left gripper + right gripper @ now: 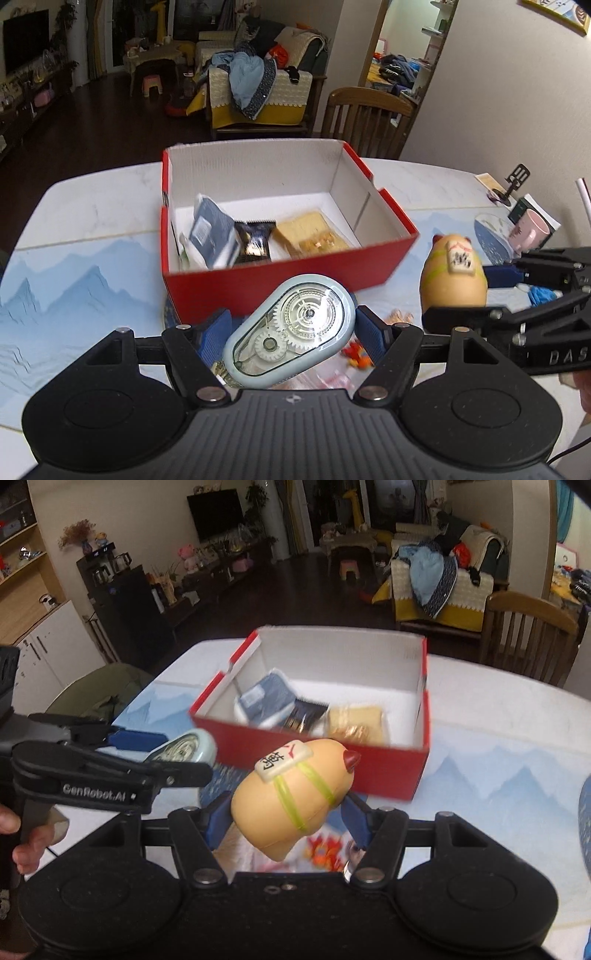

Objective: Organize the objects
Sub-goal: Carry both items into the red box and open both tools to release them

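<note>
In the left wrist view, the left gripper [291,332] was clamped on a pale blue tape dispenser [290,332], held flat above the table [92,206] just short of the red box [288,273]. That placing suggested the dispenser was bound for the box, where a blue packet [212,232], a dark wrapper [255,242] and a yellow packet [312,234] lay already.

In the right wrist view, the right gripper [284,812] was closed around a tan toy figure [291,794], tipped on its side, also near the box's front wall. Both loads seemed lifted high enough to clear the rim.
</note>
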A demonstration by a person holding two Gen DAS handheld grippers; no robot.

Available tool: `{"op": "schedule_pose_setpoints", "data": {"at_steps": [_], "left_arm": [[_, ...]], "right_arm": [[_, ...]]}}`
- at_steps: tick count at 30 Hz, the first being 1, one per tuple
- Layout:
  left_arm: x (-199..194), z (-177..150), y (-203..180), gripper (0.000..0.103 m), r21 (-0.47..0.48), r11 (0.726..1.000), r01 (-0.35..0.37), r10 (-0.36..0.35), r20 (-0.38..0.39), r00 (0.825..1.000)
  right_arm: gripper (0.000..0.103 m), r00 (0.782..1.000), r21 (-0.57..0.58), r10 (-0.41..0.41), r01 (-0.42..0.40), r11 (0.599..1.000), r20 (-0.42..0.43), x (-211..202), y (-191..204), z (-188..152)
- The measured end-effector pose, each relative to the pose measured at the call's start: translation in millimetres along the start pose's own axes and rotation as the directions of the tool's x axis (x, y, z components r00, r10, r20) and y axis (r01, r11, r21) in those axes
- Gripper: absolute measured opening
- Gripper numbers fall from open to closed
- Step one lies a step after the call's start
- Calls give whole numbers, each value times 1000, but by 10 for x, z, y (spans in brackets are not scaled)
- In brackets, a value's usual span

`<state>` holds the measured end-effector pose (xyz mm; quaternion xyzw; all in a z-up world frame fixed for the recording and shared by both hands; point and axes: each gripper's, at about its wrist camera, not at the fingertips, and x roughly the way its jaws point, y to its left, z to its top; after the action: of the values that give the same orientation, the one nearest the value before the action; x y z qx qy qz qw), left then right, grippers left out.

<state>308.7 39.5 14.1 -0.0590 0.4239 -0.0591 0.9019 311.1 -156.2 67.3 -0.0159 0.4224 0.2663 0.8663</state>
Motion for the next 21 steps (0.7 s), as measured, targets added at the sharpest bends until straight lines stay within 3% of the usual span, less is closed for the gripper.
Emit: {"op": "schedule_pose_setpoints", "data": {"at_steps": [21], "left_arm": [[684,776,167,73,15,989,-147,147,-3,989]], "right_arm": [[63,997,26,-74,75,997,-29,846,-512,828]]}}
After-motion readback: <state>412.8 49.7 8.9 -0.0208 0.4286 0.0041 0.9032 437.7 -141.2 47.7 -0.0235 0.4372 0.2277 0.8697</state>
